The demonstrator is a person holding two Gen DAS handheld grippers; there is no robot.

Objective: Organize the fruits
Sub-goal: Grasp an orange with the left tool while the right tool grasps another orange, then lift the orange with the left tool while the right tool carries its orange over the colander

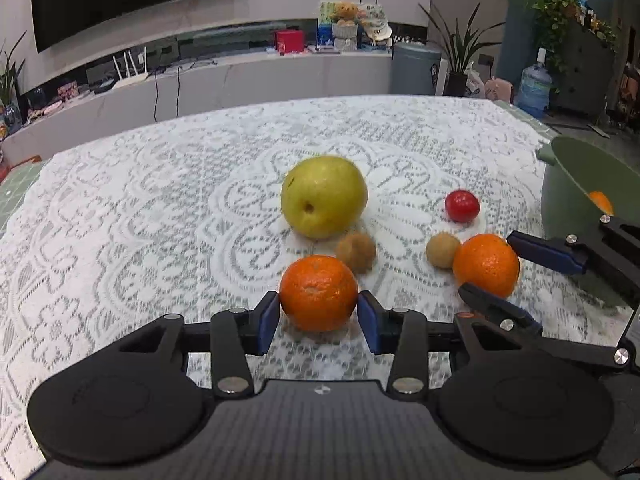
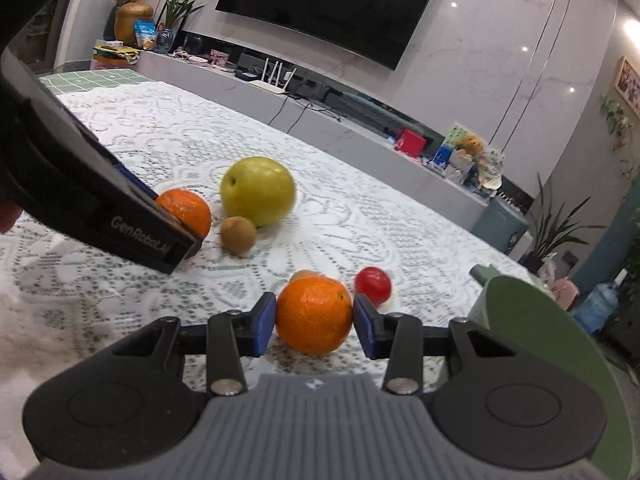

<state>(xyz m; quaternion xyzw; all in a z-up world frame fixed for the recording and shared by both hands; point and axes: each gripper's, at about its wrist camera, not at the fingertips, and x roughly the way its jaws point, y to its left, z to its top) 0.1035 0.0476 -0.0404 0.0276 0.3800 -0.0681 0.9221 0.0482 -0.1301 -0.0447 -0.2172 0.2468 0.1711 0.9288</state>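
My left gripper (image 1: pixel 318 316) is shut on an orange (image 1: pixel 318 292) resting on the lace tablecloth. My right gripper (image 2: pixel 314 320) is shut on a second orange (image 2: pixel 314 314), which also shows in the left wrist view (image 1: pixel 486 264) between the right gripper's blue pads. The left orange also shows in the right wrist view (image 2: pixel 186 210). A large yellow-green pear (image 1: pixel 324 196) lies behind, with two small brown kiwis (image 1: pixel 356 252) (image 1: pixel 442 250) and a small red fruit (image 1: pixel 462 206) nearby. A green bowl (image 1: pixel 576 184) at the right holds another orange (image 1: pixel 600 202).
The table is covered by a white lace cloth (image 1: pixel 160 200) over a green checked cloth. The green bowl (image 2: pixel 532 320) stands close to the right gripper at the table's right edge. A TV, a cabinet and plants are far behind.
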